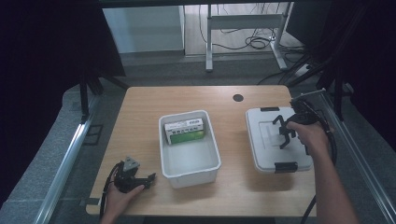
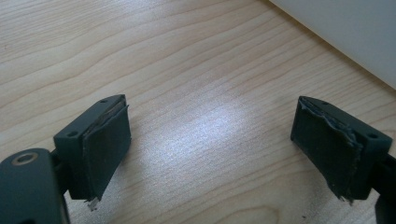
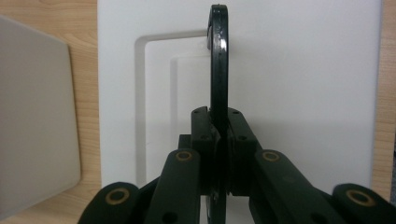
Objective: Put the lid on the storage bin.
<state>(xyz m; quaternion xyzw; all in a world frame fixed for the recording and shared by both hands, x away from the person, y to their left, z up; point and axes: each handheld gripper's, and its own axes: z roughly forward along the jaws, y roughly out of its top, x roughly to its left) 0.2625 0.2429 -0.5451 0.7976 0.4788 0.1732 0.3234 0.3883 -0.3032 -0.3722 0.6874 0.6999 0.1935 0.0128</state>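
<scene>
One wooden table, grey floor, dark surroundings

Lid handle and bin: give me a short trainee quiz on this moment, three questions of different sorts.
1. True or false: the right gripper is shut on the lid's black handle.
2. What lies inside the open white bin?
3. The left gripper is: A) open above bare table; B) shut on the box; C) inside the bin.

Key:
1. True; its jaws pinch the handle of the white lid.
2. A green-and-white box, at the bin's far end.
3. A.
</scene>
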